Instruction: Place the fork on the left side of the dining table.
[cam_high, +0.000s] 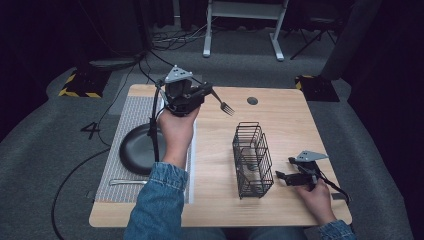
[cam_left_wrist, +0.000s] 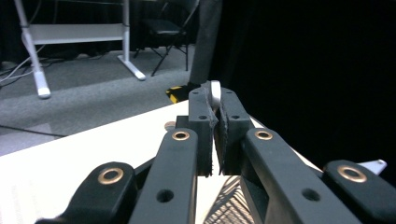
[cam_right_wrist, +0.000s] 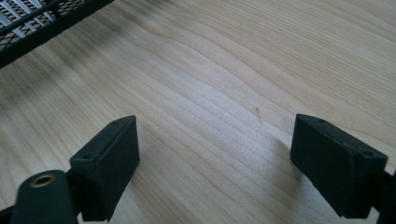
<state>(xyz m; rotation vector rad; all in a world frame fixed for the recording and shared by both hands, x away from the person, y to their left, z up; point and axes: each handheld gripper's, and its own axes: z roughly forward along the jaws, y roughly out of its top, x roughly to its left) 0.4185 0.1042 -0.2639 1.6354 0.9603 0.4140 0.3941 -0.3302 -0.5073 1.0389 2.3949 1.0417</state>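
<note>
Holding a fork (cam_high: 223, 104) in the left claw (cam_high: 206, 93), raised above the far left part of the table (cam_high: 290, 115); jaws closed on the handle, tines pointing right toward the table's middle. Confirming the grip in the left gripper view, with a pale sliver of the fork (cam_left_wrist: 215, 93) pinched between the closed pads. Resting the right claw (cam_high: 283, 176) low on the table near the front right corner, just beside the wire basket (cam_high: 252, 160); jaws standing wide apart with nothing between them, bare wood (cam_right_wrist: 219, 93) lying under them in the right gripper view. Judging the work as roughly midway: fork already lifted and carried clear of the mat (cam_high: 127, 145), not yet over the basket, and placement into a compartment remaining. Noting a second utensil (cam_high: 127, 182) lying on the mat's near edge, just in front of the dark pan (cam_high: 137, 148); probably next to be moved. Reading the basket as an upright black wire caddy divided into compartments, standing right of the table's centre; something pale showing through the wires low inside, too indistinct to identify. Showing nothing in the pan. Expecting the remaining move to require swinging the fork rightward and lowering it into an open compartment.
</note>
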